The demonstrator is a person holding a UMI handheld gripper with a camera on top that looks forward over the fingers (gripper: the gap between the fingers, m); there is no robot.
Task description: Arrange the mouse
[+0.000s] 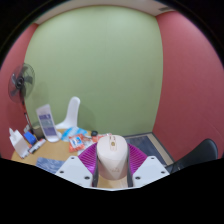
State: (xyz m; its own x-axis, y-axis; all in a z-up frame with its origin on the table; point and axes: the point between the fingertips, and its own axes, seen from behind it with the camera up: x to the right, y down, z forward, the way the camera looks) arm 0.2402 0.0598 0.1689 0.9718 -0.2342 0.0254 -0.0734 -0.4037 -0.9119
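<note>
A beige computer mouse (112, 156) sits between my gripper's (112, 170) two fingers, its nose pointing away from me. Both magenta pads (90, 160) press against its sides, so the gripper is shut on it. The mouse is held up above the wooden desk (55, 158), which lies below and to the left of the fingers. The mouse's underside is hidden.
On the desk left of the fingers lie a blue-and-white box (47, 122), a white chair-shaped stand (71, 115) and small items (20, 143). A standing fan (21, 82) is at the left. A dark chair (196, 156) stands at the right. Green and red walls are behind.
</note>
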